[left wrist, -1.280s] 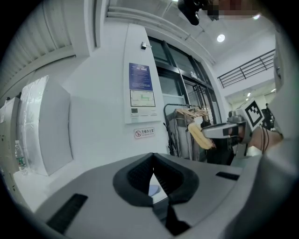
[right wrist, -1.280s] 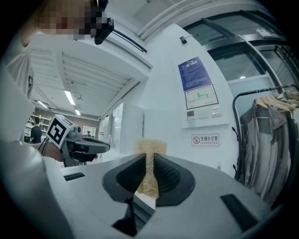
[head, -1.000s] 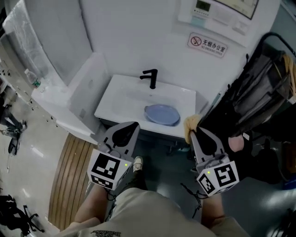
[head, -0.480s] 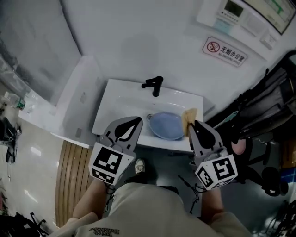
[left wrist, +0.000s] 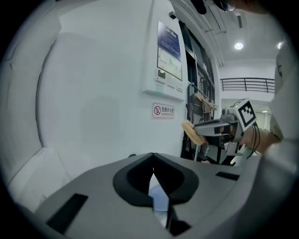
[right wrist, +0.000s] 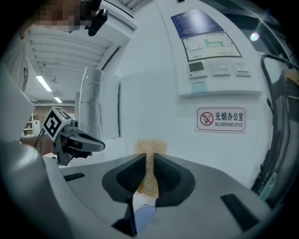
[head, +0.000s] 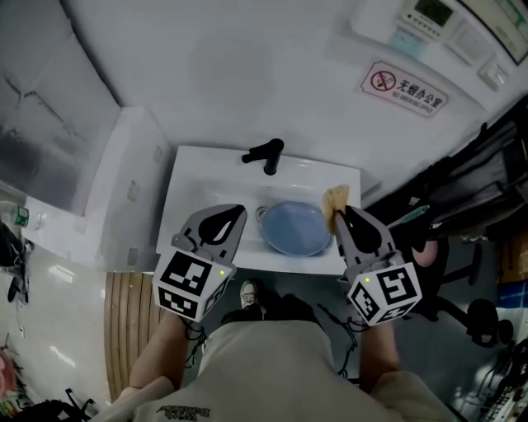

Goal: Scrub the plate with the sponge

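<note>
A blue plate (head: 293, 227) lies in the white sink (head: 202, 177), below the black faucet (head: 266, 155). My left gripper (head: 237, 212) is shut with nothing in it and hovers over the sink's front edge, just left of the plate. My right gripper (head: 339, 212) is shut on a tan sponge (head: 335, 198) at the plate's right rim. In the right gripper view the sponge (right wrist: 149, 147) sticks up between the closed jaws of that gripper (right wrist: 149, 161). In the left gripper view the left gripper (left wrist: 153, 171) has its jaws meeting, with a sliver of the plate (left wrist: 159, 201) showing beneath them.
A no-smoking sign (head: 406, 87) and a control panel (head: 436, 16) hang on the white wall behind the sink. A white ledge (head: 124, 177) adjoins the sink's left side. Black chairs and gear (head: 470, 264) crowd the right. A wooden mat (head: 122, 330) lies on the floor at left.
Both grippers have advanced together from in front of the sink to over its front edge, flanking the plate. The sponge stays gripped in the right one.
</note>
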The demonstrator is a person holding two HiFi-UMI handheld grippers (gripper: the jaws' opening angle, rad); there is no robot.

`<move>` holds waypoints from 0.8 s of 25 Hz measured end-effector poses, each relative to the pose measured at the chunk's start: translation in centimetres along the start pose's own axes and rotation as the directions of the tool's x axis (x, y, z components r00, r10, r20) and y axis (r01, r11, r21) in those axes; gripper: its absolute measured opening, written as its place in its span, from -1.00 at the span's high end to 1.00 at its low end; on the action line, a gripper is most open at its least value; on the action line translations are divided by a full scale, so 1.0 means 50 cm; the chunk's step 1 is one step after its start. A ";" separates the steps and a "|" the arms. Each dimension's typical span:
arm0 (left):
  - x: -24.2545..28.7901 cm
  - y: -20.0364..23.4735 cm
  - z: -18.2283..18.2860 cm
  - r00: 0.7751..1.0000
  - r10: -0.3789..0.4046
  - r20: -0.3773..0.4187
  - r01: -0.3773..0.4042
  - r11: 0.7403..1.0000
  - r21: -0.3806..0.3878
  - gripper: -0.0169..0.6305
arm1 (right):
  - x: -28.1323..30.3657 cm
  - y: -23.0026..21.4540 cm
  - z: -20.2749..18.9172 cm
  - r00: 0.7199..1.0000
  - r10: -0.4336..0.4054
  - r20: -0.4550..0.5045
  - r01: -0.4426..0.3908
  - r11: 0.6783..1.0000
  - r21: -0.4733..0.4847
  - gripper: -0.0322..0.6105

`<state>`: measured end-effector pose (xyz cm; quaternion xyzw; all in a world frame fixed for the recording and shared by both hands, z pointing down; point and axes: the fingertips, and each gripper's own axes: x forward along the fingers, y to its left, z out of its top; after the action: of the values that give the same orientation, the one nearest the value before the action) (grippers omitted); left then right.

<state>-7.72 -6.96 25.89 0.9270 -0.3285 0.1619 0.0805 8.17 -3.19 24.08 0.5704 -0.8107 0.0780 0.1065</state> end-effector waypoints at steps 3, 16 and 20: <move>0.031 0.002 -0.001 1.000 -0.019 0.000 0.019 0.998 -0.062 0.92 | 0.021 -0.030 -0.016 1.000 0.006 -0.028 -0.005 1.000 0.017 0.71; 0.211 0.027 -0.122 0.976 -0.048 -0.212 0.020 0.991 -0.133 0.62 | 0.173 -0.113 -0.169 0.954 0.191 -0.232 -0.180 0.981 0.067 0.71; 0.281 0.032 -0.195 0.956 -0.092 -0.280 0.037 0.980 -0.194 0.47 | 0.237 -0.120 -0.243 0.923 0.242 -0.298 -0.228 0.970 0.081 0.71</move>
<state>-0.83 -13.89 40.03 0.8922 -0.2966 0.2606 0.2194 10.94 -12.98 38.93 0.4524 -0.8449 0.1955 0.2079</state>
